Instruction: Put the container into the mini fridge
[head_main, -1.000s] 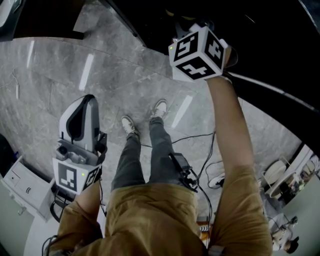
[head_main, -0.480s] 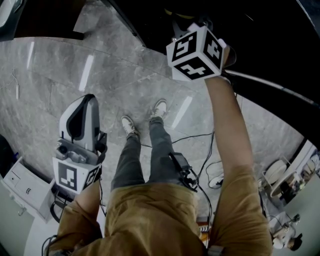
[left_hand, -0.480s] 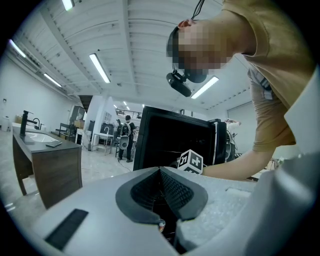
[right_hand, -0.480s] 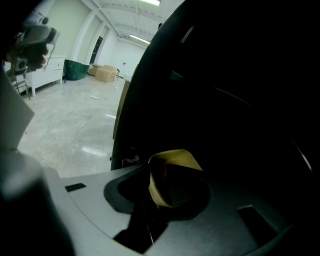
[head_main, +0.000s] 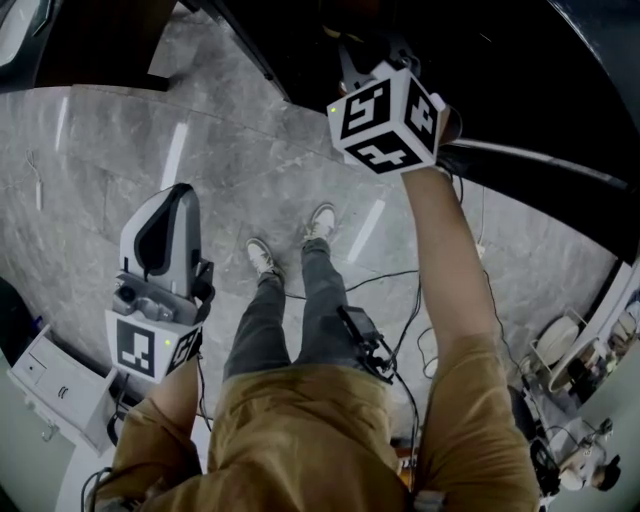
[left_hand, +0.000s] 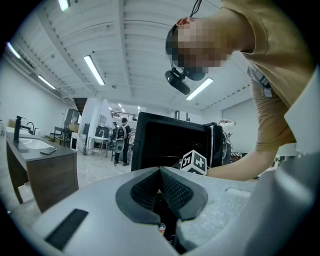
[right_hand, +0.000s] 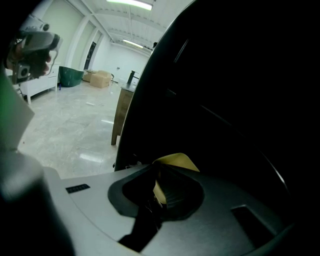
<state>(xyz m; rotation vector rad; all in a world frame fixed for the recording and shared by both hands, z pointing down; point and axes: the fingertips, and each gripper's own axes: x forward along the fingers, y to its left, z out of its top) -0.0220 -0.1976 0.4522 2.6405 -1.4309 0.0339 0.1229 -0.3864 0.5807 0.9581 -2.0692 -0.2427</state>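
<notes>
The mini fridge is a black box at the top right of the head view, its inside dark. My right gripper's marker cube sits at its opening, and the jaws beyond it are lost in the dark. In the right gripper view my right gripper is shut on a yellow container, with the dark fridge wall close ahead. My left gripper hangs low at the left over the floor, far from the fridge. Its pads meet with nothing between them, and it faces the fridge.
Grey marble floor lies under the person's shoes. Cables trail across it by the right leg. A white unit stands at the lower left. A wooden counter with a sink and people are farther off.
The right gripper's cube has shifted slightly left and lower in the head view at the fridge opening. The left gripper has stayed in place.
</notes>
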